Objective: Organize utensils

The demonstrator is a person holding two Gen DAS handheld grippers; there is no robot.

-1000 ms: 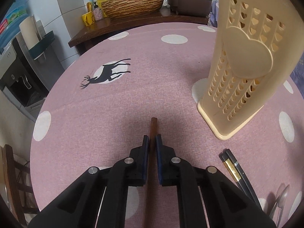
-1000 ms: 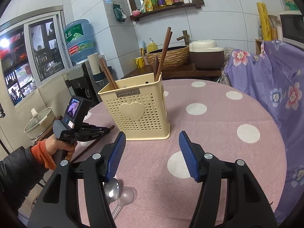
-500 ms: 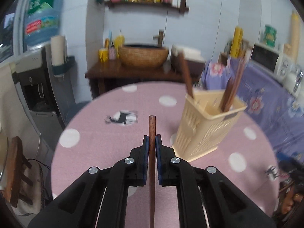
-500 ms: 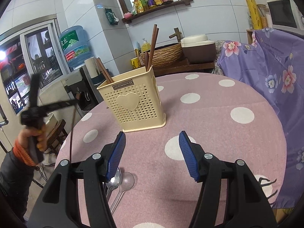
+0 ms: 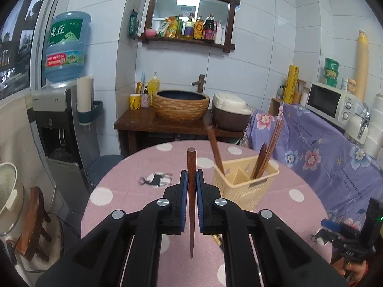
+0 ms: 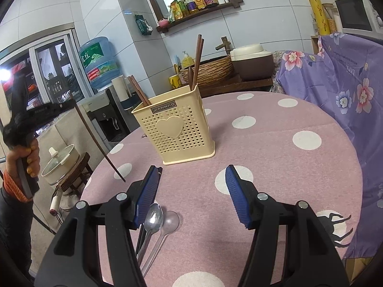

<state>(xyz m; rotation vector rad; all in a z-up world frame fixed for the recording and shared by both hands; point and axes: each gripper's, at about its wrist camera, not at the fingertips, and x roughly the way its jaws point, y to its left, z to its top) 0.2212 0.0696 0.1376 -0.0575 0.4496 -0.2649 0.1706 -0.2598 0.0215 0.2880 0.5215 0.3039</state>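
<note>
I had the left gripper [image 5: 191, 179] clenched on a wooden chopstick [image 5: 191, 191], right gripper [image 6: 191, 191] released and empty; next move, I judged: align the chopstick above the caddy [image 5: 244, 186].

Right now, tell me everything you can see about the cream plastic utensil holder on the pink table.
The cream plastic utensil holder stands upright on the pink polka-dot tablecloth, touched by neither gripper. Its walls are pierced with small heart holes around a raised solid heart, under a label reading JIANHAO. From the left wrist view, dividers split it into compartments. Dark wooden chopsticks and utensils lean inside.
</note>
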